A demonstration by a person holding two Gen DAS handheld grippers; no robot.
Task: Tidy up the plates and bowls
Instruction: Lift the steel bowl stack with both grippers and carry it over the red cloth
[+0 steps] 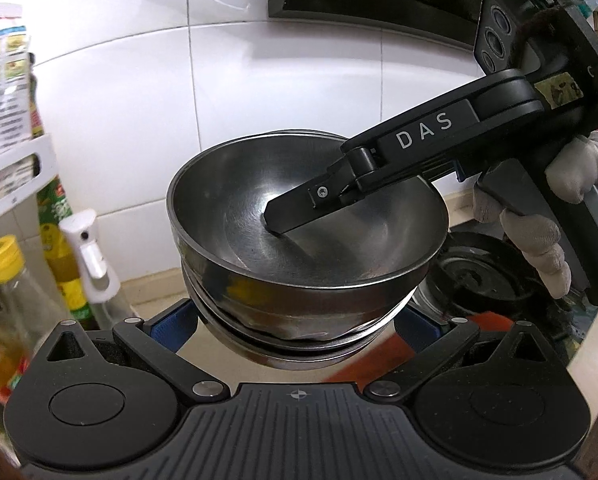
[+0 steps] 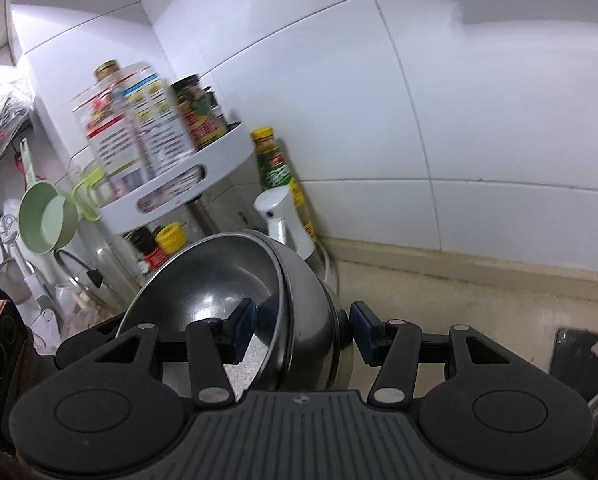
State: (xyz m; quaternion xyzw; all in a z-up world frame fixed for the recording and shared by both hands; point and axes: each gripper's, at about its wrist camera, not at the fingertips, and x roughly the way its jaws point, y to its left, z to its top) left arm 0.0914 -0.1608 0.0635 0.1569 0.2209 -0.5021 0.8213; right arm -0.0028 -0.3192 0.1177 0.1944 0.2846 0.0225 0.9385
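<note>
A stack of steel bowls (image 1: 299, 264) hangs in the air between my left gripper's (image 1: 295, 324) blue pads, which are shut on its lower bowls. My right gripper (image 1: 275, 220) comes in from the right, with one finger lying inside the top bowl. In the right wrist view the right gripper (image 2: 303, 328) straddles the rim of the top bowl (image 2: 219, 296), one pad inside and one outside, with a gap left on the outer side. The bowls there look tilted.
A white tiled wall stands behind. A white spice rack (image 2: 179, 184) with bottles stands at the left, with a white spray bottle (image 1: 89, 248) and oil bottles (image 2: 279, 172) below. A beige counter (image 2: 459, 300) runs along the wall. A black stove burner (image 1: 483, 276) lies to the right.
</note>
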